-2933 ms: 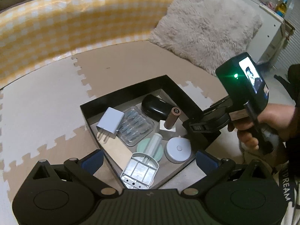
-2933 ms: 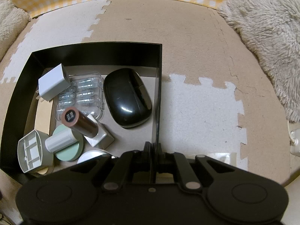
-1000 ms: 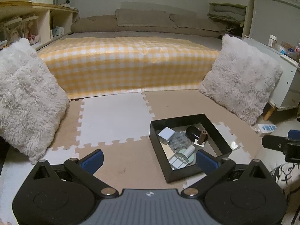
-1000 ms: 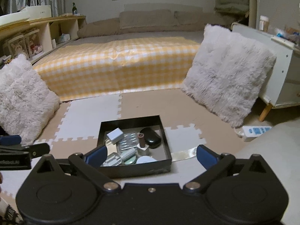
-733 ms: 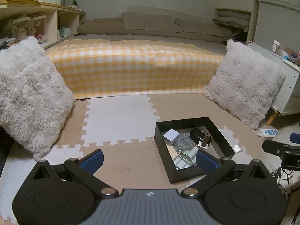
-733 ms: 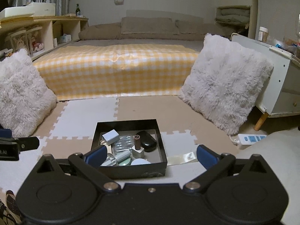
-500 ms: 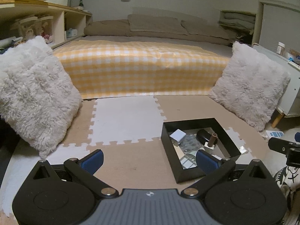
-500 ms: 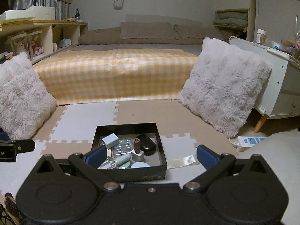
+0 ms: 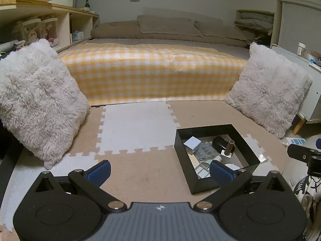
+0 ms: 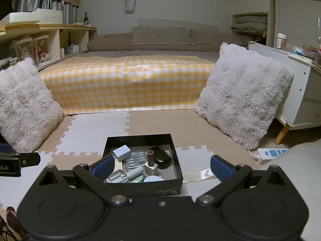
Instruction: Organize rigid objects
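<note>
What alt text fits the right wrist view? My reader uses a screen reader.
A black box of small items, including a white charger and a black case, sits on foam floor mats beyond the open, empty right tongs. Behind are a yellow checked bed and two fluffy cushions.

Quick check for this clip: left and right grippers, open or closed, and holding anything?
Left gripper: open, holding nothing, above the floor mat beside the black box.
Right gripper: open, holding nothing, raised in front of the black box.
</note>
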Demonstrator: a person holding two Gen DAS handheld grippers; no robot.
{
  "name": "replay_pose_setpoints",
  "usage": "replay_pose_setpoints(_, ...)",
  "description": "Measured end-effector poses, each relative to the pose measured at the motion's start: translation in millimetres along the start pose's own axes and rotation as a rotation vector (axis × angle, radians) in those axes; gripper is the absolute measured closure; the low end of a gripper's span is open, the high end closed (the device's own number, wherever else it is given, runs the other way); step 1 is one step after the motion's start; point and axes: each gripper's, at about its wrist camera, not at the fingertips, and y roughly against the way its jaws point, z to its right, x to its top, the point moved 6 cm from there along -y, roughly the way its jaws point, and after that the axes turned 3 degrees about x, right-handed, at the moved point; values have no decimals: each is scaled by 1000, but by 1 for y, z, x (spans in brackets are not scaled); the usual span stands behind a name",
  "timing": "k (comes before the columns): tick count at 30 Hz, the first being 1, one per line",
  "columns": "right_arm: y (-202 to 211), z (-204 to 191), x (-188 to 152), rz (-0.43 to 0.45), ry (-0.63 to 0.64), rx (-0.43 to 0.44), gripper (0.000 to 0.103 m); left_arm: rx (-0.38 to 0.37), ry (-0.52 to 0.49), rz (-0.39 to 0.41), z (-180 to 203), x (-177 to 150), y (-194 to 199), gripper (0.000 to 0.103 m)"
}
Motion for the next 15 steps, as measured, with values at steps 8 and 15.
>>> replay_pose_setpoints(8, 0, -1, 0, 0, 7, -2, 0, 0, 1, 4, 0, 0, 0, 0)
replay_pose_setpoints(15, 0, -1, 0, 0, 7, -2, 0, 0, 1, 5, -1, 1, 0, 0)
